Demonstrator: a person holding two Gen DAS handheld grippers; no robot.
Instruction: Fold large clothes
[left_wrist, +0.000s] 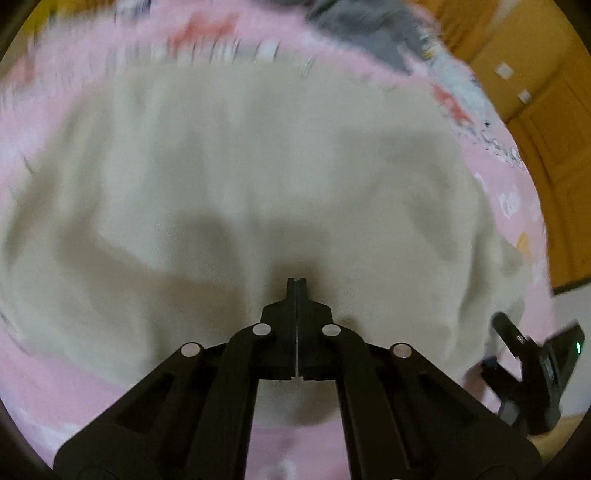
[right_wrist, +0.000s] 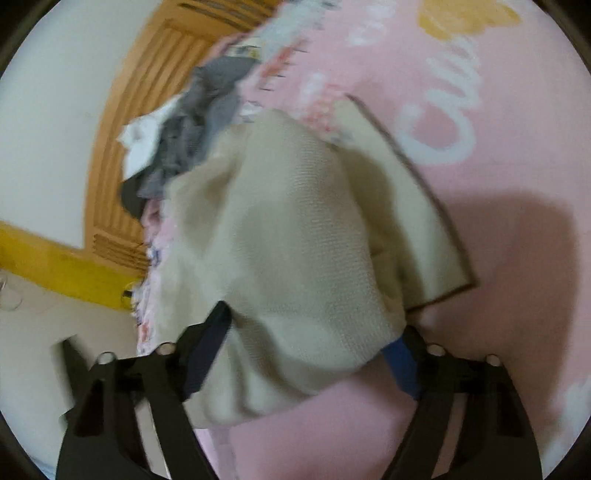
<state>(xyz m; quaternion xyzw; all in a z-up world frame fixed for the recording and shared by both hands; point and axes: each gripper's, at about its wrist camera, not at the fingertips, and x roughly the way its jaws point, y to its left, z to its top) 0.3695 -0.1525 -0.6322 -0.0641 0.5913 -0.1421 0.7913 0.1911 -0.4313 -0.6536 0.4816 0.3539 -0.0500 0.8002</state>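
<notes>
Where two grippers meet: one beige garment (left_wrist: 258, 166).

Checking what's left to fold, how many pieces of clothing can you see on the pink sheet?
2 for certain: the beige garment spread nearest, and a grey piece bunched beyond it; white cloth beside that may be another.

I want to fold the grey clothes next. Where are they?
The grey clothes lie bunched at the far edge of the pink sheet, just beyond the beige garment, upper left in the right wrist view.
</notes>
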